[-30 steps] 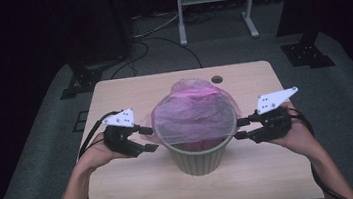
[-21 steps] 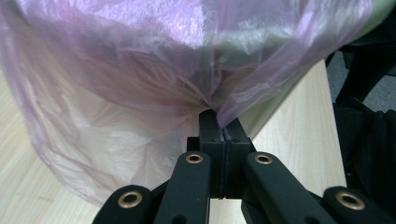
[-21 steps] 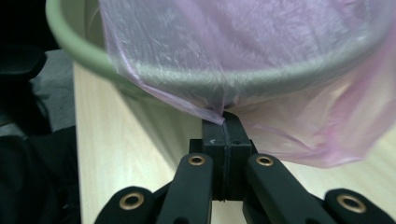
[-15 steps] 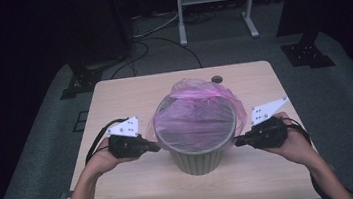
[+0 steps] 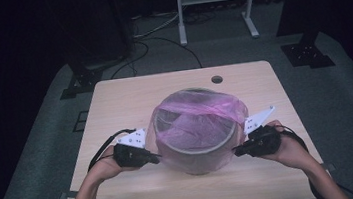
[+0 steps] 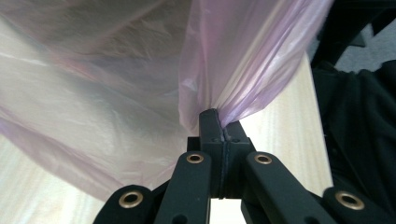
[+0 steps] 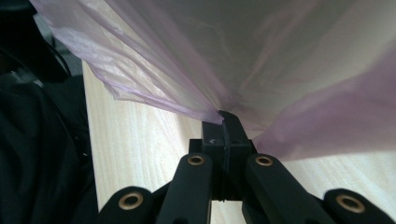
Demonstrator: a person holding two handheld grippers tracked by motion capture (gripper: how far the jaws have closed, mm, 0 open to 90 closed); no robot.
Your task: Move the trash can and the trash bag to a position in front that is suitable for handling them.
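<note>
Left gripper (image 6: 219, 122) jaws were pressed together, pink bag film (image 6: 243, 65) pinched between the tips. Right gripper (image 7: 223, 122) jaws likewise clamped on a gathered fold of the same film. Both pairs had just been closing. In the high view, the left gripper (image 5: 155, 158) was seen at 9 o'clock of the round bin (image 5: 198, 157), the right gripper (image 5: 236, 151) at 3 o'clock, film draped down over the bin's rim and sides. Bin was stood mid-table (image 5: 123, 95); a small dark hole (image 5: 217, 80) was noted at 12 o'clock.
</note>
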